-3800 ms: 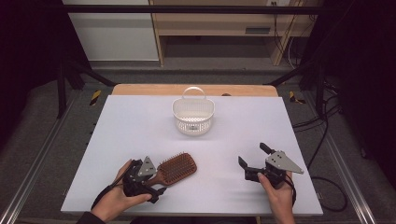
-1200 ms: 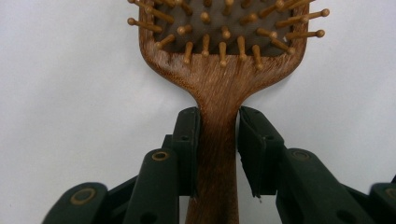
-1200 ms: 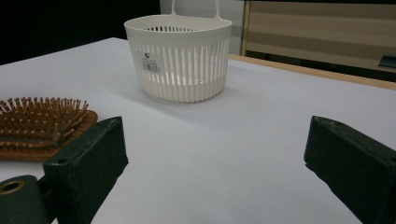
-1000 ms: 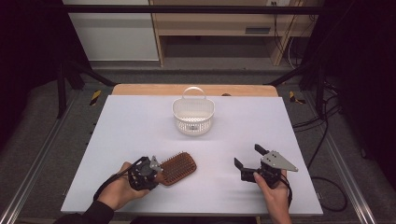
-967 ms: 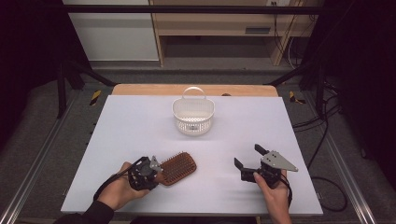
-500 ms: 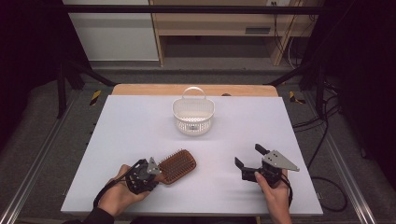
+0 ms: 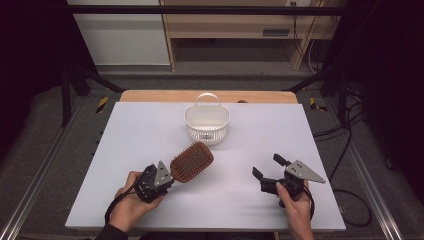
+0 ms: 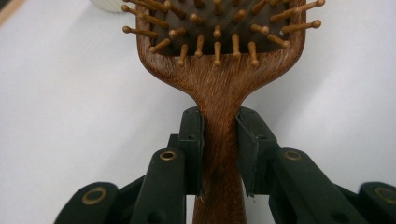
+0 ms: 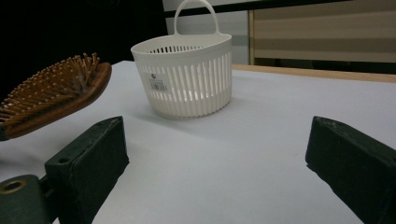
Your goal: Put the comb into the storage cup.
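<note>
A brown wooden hairbrush point(image 7: 192, 162) with bristles facing up is lifted off the white table, its head tilted up toward the basket. My left gripper point(image 7: 162, 178) is shut on its handle; in the left gripper view the two pads clamp the handle point(image 8: 219, 140) from both sides below the brush head point(image 8: 219, 46). My right gripper point(image 7: 266, 169) rests low at the front right, open, with nothing between its fingers point(image 9: 93, 154). In the right gripper view the hairbrush point(image 9: 51, 98) hangs at the left and the white slotted basket point(image 9: 187, 79) stands ahead.
The white basket point(image 7: 206, 121) with a loop handle stands at the table's middle rear. The white table top point(image 7: 300, 130) ends in a wooden strip at the back. Cables trail on the dark floor to the right.
The left gripper has raised the hairbrush from the table and tipped its head upward toward the basket. The right gripper has stayed where it was.
</note>
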`<state>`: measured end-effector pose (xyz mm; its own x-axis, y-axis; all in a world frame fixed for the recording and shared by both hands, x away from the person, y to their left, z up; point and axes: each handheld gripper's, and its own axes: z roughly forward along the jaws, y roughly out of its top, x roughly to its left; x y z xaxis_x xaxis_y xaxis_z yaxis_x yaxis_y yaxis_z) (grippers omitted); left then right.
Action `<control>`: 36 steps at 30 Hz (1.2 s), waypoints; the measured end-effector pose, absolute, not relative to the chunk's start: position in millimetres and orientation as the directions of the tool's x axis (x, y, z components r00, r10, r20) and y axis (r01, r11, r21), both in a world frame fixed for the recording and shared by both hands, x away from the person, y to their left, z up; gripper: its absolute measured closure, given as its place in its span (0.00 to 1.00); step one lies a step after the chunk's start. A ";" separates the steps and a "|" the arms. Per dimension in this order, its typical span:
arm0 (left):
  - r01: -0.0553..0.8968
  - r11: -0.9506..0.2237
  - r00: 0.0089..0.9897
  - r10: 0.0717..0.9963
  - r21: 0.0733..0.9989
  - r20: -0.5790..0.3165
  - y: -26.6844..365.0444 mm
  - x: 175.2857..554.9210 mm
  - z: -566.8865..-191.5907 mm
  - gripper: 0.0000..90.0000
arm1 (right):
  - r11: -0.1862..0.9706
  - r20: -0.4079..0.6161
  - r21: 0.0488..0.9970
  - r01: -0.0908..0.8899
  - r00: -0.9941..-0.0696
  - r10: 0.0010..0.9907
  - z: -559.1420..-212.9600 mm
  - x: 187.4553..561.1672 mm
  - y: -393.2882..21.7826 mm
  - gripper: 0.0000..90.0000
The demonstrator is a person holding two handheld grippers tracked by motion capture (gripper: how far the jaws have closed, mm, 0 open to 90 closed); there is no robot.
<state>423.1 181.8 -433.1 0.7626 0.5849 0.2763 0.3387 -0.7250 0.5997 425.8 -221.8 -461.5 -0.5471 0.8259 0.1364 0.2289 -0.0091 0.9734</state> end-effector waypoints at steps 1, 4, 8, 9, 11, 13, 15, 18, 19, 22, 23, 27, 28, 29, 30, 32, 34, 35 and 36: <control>0.339 -0.717 0.760 0.591 0.610 0.272 182.4 423.8 -433.8 0.80 | -0.020 0.143 0.974 0.225 -0.545 0.826 -461.1 425.7 -221.5 0.07; 0.328 -0.688 0.749 0.607 0.647 0.266 182.8 424.7 -436.8 0.80 | -0.041 0.155 0.976 0.215 -0.544 0.825 -460.1 425.3 -220.5 0.08; 0.304 -0.657 0.726 0.628 0.690 0.278 181.3 424.2 -440.4 0.80 | -0.084 0.175 0.979 0.185 -0.556 0.813 -455.8 423.0 -214.4 0.11; 0.306 -0.637 0.721 0.641 0.707 0.265 181.2 423.9 -441.3 0.80 | -0.101 0.190 0.977 0.186 -0.564 0.804 -455.0 422.7 -212.2 0.11; 0.294 -0.606 0.710 0.656 0.739 0.257 181.5 422.5 -442.9 0.80 | -0.119 0.210 0.974 0.192 -0.583 0.785 -453.6 423.9 -206.3 0.12; 0.265 -0.596 0.698 0.661 0.758 0.276 182.1 422.0 -444.7 0.80 | -0.113 0.214 0.973 0.202 -0.598 0.772 -451.6 425.0 -199.5 0.12; 0.258 -0.575 0.689 0.673 0.777 0.269 183.3 422.4 -446.6 0.80 | -0.116 0.226 0.970 0.213 -0.616 0.755 -449.2 424.5 -191.4 0.10; 0.238 -0.558 0.688 0.674 0.795 0.268 184.1 422.3 -448.5 0.80 | -0.141 0.264 0.961 0.239 -0.632 0.729 -447.1 422.8 -181.4 0.06; 0.233 -0.559 0.689 0.673 0.796 0.271 183.7 422.1 -448.4 0.80 | -0.149 0.279 0.957 0.250 -0.643 0.713 -445.8 422.1 -173.8 0.06; 0.217 -0.551 0.688 0.672 0.806 0.275 181.5 419.7 -449.5 0.80 | -0.145 0.284 0.955 0.258 -0.655 0.700 -443.9 422.6 -164.9 0.05; 0.211 -0.547 0.687 0.672 0.810 0.275 180.8 418.3 -450.0 0.80 | -0.140 0.281 0.956 0.259 -0.661 0.696 -443.0 423.3 -160.3 0.06; 0.197 -0.534 0.687 0.674 0.823 0.273 177.8 413.9 -450.8 0.80 | -0.122 0.290 0.951 0.285 -0.677 0.677 -439.0 425.5 -141.1 0.06; 0.194 -0.534 0.690 0.671 0.823 0.272 176.7 412.7 -450.7 0.80 | -0.125 0.296 0.949 0.290 -0.681 0.669 -438.1 425.3 -136.5 0.06; 0.190 -0.533 0.688 0.671 0.824 0.275 175.8 411.9 -450.9 0.80 | -0.121 0.294 0.950 0.289 -0.688 0.664 -437.5 424.6 -131.4 0.06; 0.187 -0.531 0.691 0.669 0.826 0.273 174.8 411.1 -451.1 0.80 | -0.115 0.291 0.950 0.290 -0.692 0.660 -437.6 423.6 -125.6 0.07; 0.178 -0.534 0.689 0.667 0.827 0.283 171.8 409.0 -451.2 0.80 | -0.118 0.299 0.948 0.297 -0.691 0.658 -438.0 423.0 -122.9 0.07; 0.177 -0.526 0.691 0.668 0.832 0.275 169.8 407.2 -451.4 0.80 | -0.112 0.304 0.945 0.308 -0.694 0.652 -440.6 424.2 -116.8 0.07; 0.166 -0.524 0.692 0.665 0.835 0.280 169.6 407.7 -451.1 0.80 | -0.110 0.305 0.944 0.311 -0.696 0.650 -441.3 424.7 -115.7 0.06; 0.164 -0.525 0.696 0.661 0.835 0.278 169.2 408.0 -451.2 0.80 | -0.110 0.305 0.944 0.311 -0.696 0.650 -441.3 424.7 -115.7 0.06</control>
